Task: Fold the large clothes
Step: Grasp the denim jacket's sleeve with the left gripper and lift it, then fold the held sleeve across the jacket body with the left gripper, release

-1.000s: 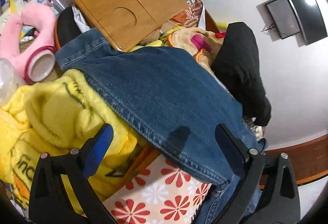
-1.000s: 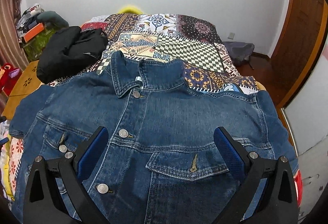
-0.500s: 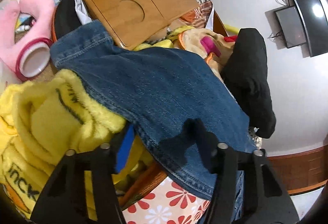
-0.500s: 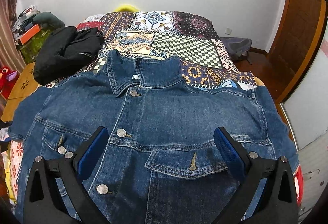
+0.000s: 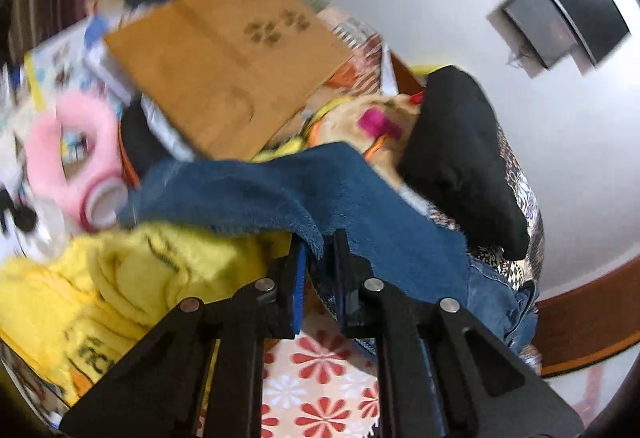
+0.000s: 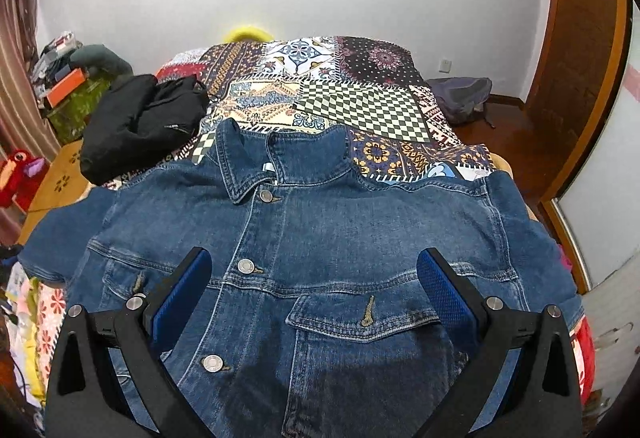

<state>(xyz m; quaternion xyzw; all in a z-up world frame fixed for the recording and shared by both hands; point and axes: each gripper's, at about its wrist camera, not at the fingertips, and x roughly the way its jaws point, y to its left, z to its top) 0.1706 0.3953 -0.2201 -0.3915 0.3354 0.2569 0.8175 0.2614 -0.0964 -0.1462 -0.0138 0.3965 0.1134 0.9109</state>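
Observation:
A blue denim jacket (image 6: 328,238) lies front up on the patchwork bedspread (image 6: 360,105), collar toward the far wall, sleeves hanging off both sides. My right gripper (image 6: 314,278) is open and empty, hovering over the jacket's chest by the buttons and pocket flap. In the left wrist view my left gripper (image 5: 320,250) is shut on the edge of the jacket's sleeve (image 5: 280,193), which drapes over the side of the bed. The view is blurred by motion.
A black garment (image 6: 140,125) lies on the bed's far left, also in the left wrist view (image 5: 460,157). Beside the bed are a yellow fleece (image 5: 120,278), a wooden lap desk (image 5: 224,65), a pink plush toy (image 5: 80,157) and a flowered cloth (image 5: 320,378).
My left gripper has closed from wide open onto the sleeve's edge and lifted it. My right gripper has stayed open, drifting slightly over the jacket.

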